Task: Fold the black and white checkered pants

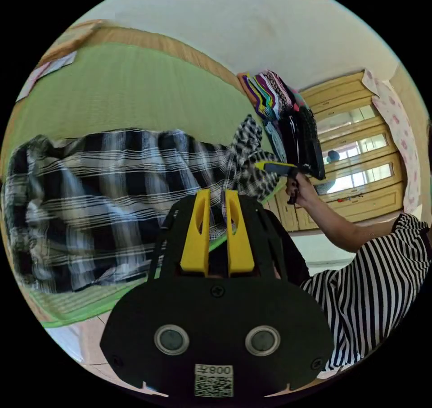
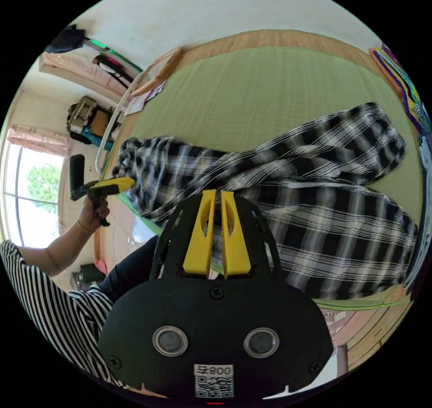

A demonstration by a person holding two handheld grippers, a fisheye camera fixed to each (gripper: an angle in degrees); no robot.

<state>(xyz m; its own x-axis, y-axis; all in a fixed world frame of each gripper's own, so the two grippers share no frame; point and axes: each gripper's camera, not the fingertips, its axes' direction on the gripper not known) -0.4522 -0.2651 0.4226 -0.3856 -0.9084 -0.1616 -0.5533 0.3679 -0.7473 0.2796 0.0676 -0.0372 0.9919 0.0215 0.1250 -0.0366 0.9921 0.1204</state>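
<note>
The black and white checkered pants [image 1: 103,201] lie across a green mat [image 1: 135,92]. The left hand-held gripper [image 1: 218,196] has its yellow jaws close together on a bunched fold of the fabric. To the right, the right hand-held gripper [image 1: 263,165], held in a hand [image 1: 302,191], meets a raised end of the pants. A stack of colourful clothes [image 1: 279,106] stands at the far right.

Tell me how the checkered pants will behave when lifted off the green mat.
The checkered pants look thin and floppy: cloth bunches and hangs where the left gripper and right gripper pinch it. They probably drape and sag between grips. Likely light; the green mat may drag them slightly.
</note>
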